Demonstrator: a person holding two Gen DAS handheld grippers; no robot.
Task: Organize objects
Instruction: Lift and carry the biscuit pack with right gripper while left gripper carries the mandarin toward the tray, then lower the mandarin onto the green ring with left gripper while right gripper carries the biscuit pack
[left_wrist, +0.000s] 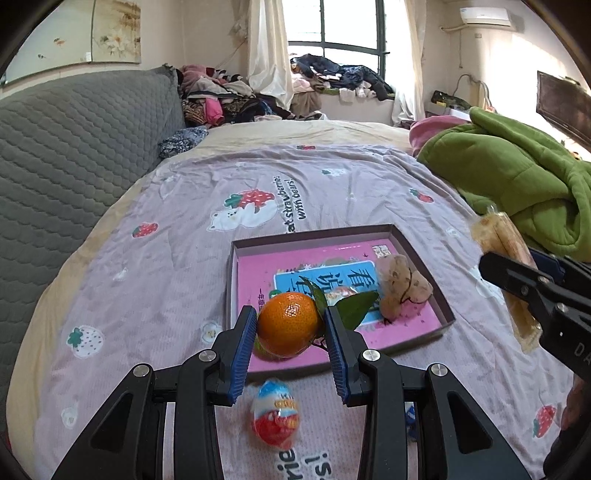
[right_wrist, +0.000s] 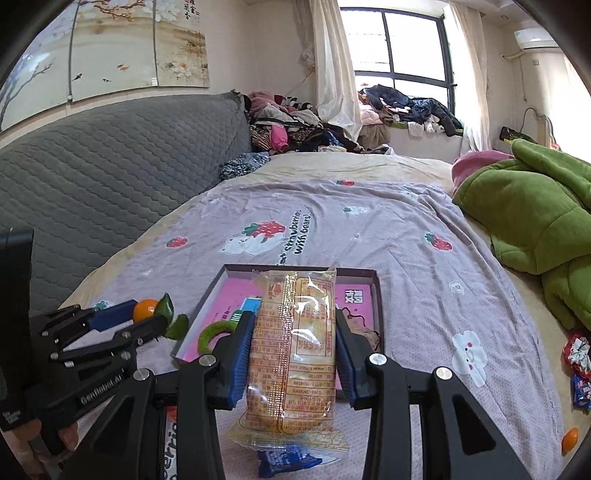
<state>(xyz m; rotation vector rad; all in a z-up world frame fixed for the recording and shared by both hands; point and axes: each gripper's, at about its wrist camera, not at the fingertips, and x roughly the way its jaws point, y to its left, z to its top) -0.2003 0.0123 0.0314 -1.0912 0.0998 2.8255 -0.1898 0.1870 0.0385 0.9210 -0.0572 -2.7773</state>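
My left gripper (left_wrist: 291, 325) is shut on an orange tangerine (left_wrist: 288, 323) with green leaves, held over the near edge of a shallow pink-lined box (left_wrist: 447, 317). The box holds a wrapped pastry (left_wrist: 402, 291). My right gripper (right_wrist: 293, 332) is shut on a clear-wrapped packet of biscuits (right_wrist: 295, 343), held above the box (right_wrist: 376, 295). The left gripper with the tangerine (right_wrist: 146, 309) shows at the left of the right wrist view. A green ring (right_wrist: 212, 334) lies in the box. A foil-wrapped chocolate egg (left_wrist: 276, 417) lies on the bedspread before the box.
The box sits on a lilac strawberry-print bedspread (left_wrist: 184, 258). A green quilted jacket (left_wrist: 517, 177) lies at the right. A grey quilted headboard (left_wrist: 74, 155) runs along the left. Wrapped sweets (right_wrist: 578, 365) and a small orange fruit (right_wrist: 570, 439) lie at the right edge. A blue wrapper (right_wrist: 284, 459) lies near.
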